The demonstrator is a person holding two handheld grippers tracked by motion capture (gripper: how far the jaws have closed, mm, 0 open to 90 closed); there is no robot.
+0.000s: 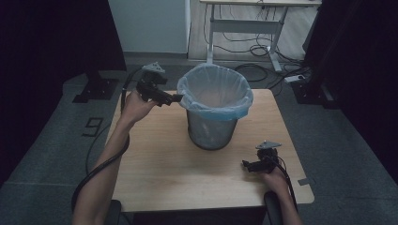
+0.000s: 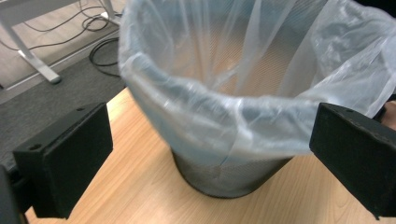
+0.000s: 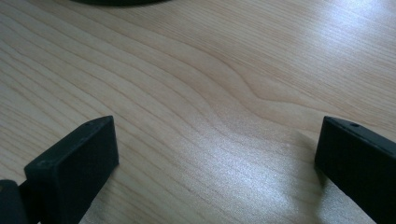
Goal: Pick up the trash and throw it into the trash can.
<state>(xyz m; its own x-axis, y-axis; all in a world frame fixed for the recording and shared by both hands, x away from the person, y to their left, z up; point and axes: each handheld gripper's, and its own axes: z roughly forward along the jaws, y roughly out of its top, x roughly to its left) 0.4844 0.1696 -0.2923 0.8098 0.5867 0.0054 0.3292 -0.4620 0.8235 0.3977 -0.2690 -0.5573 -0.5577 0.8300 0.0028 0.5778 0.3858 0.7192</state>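
**Lined bin between two open grippers**

High view: the left gripper (image 1: 177,98) touches the plastic liner (image 1: 216,89) of the mesh bin (image 1: 211,133); the right gripper (image 1: 245,164) rests apart.

Left gripper view: jaws wide, holding nothing, bin ahead, its inside unclear.

Right gripper view: jaws wide, bare table (image 3: 210,93) between.

The left gripper (image 1: 177,98) is held raised at the far left, the forearm stretched forward from the bottom edge of the high view and the hand (image 1: 134,106) closed round the grip. Its jaws are seen spread wide apart in the left gripper view, with nothing clamped between them. The right gripper (image 1: 245,164) is kept low and near, pointed leftward, perhaps resting on the surface. Its jaws are likewise parted wide, and nothing is gripped by them.
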